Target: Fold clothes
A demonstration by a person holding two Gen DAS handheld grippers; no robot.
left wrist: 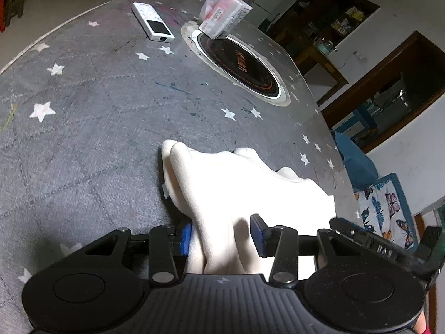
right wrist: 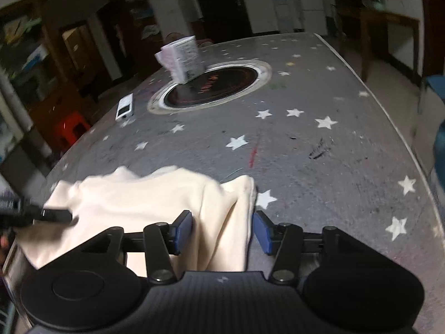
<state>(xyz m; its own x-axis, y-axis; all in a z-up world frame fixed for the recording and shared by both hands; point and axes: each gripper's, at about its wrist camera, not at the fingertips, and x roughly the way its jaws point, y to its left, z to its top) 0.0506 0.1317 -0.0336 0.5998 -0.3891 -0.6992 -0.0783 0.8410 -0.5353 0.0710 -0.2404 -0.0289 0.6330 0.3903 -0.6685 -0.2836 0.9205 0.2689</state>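
Left wrist view shows the cream garment (left wrist: 236, 183) bunched at lower centre on the starred table (left wrist: 83, 128), fabric running between the parted pads of the left gripper (left wrist: 221, 235), while the right gripper (right wrist: 222, 229), likewise apart, straddles its opposite edge, seemingly ready to pinch for a fold.

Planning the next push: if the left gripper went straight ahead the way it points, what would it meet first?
The left gripper already has the bunched cream fabric garment between its open fingers, so it would press into that first. Beyond lies bare grey star-printed tablecloth; depth is unclear.
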